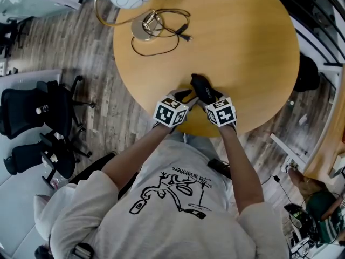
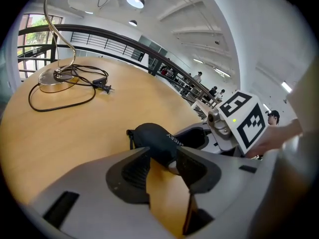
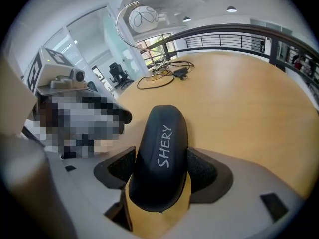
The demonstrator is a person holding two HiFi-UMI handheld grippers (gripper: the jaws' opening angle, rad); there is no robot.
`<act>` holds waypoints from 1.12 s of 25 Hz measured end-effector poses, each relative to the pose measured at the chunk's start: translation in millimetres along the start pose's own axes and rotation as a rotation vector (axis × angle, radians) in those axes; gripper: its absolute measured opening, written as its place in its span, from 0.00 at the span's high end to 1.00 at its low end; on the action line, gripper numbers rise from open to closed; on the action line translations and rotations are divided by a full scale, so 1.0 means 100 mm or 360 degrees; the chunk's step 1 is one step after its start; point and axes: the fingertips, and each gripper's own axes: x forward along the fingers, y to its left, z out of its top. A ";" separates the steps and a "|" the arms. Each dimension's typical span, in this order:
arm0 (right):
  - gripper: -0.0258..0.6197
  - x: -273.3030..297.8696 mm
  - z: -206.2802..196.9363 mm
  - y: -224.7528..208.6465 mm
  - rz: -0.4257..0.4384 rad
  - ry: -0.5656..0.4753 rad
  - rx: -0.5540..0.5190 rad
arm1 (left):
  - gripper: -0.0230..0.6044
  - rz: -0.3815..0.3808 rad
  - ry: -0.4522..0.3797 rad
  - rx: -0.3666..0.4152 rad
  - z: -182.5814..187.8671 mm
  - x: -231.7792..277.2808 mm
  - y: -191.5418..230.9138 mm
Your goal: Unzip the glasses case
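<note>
Grey T-shirt [image 1: 178, 209] fills the head view's foot. Beyond it, two tools, the left gripper [image 1: 186, 96] and right gripper [image 1: 208, 97], meet at one black glasses case [image 1: 199, 84] by the round table's [image 1: 242, 47] near edge. One lamp [image 1: 144, 27] stands well behind.

Left gripper view: jaws half apart, the case's end between their tips.

Right gripper view: jaws wide, straddling the case.

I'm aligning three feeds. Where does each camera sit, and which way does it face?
Head view: on the person's head, facing down at the table; forearms, left gripper, right gripper show.
Left gripper view: rides that gripper, facing along its jaws at the glasses case; right gripper shows.
Right gripper view: rides that gripper, facing the case between its jaws.
All share the case.
</note>
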 end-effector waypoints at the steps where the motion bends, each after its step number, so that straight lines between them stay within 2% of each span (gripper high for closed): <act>1: 0.46 -0.02 0.00 -0.02 -0.0013 -0.0007 -0.0003 | 0.70 -0.0006 0.0005 -0.0009 -0.01 0.00 -0.01; 6: 0.46 -0.25 0.16 0.04 -0.0040 -0.0066 -0.0059 | 0.63 -0.0060 -0.0029 -0.0109 0.04 -0.08 -0.07; 14: 0.46 -0.83 0.43 0.17 -0.0007 -0.0277 -0.0004 | 0.50 -0.0301 -0.0241 -0.0396 0.51 -0.21 -0.44; 17: 0.46 -0.99 0.49 0.26 0.0012 -0.0353 0.0008 | 0.47 -0.0368 -0.0254 -0.0416 0.61 -0.18 -0.59; 28: 0.46 -1.17 0.43 0.39 0.0076 -0.0473 0.0120 | 0.46 -0.0462 -0.0189 -0.0436 0.65 0.00 -0.87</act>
